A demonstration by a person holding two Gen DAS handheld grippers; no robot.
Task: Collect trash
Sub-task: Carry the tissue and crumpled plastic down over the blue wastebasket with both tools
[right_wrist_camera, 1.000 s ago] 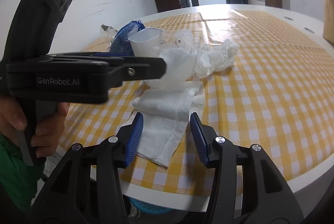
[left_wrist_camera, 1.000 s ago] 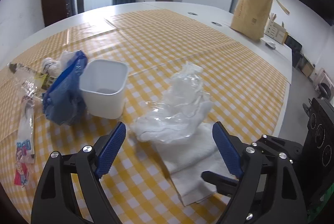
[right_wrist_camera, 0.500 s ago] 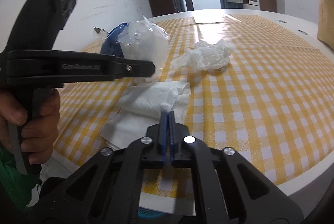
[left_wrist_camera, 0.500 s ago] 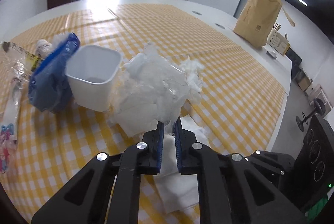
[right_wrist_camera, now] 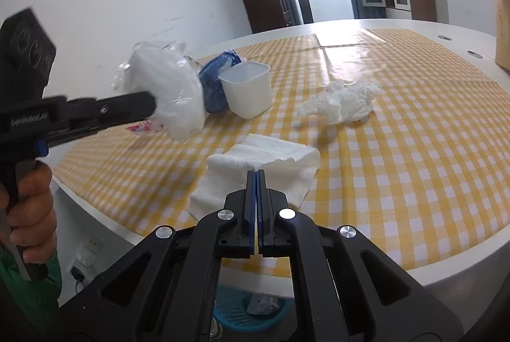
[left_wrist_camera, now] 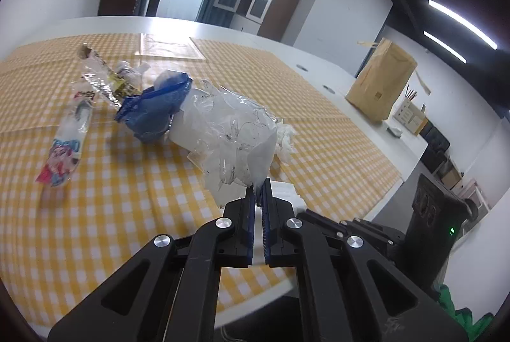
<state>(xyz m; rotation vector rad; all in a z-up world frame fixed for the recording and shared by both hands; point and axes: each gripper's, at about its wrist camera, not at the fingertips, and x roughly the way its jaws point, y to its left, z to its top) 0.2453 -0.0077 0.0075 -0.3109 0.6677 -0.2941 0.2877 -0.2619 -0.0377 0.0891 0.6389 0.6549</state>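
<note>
My left gripper [left_wrist_camera: 258, 182] is shut on a crumpled clear plastic bag [left_wrist_camera: 234, 131] and holds it above the checked table; the bag [right_wrist_camera: 165, 90] and left gripper [right_wrist_camera: 153, 102] also show at the left of the right wrist view. My right gripper [right_wrist_camera: 257, 173] is shut on a folded white paper towel [right_wrist_camera: 264, 163] and lifts its near edge off the table. A white cup [right_wrist_camera: 247, 93], a blue wrapper [right_wrist_camera: 212, 83] and a crumpled white tissue [right_wrist_camera: 342, 101] lie behind.
A blue basket [right_wrist_camera: 245, 313] stands on the floor under the table's near edge. Printed wrappers [left_wrist_camera: 68, 144] and a clear wrapper [left_wrist_camera: 102, 80] lie at the left. A brown paper bag [left_wrist_camera: 381, 83] stands at the far right.
Both grippers were open a second ago and have closed. The left one lifted the plastic bag up and leftward; the right one raised the paper towel's edge.
</note>
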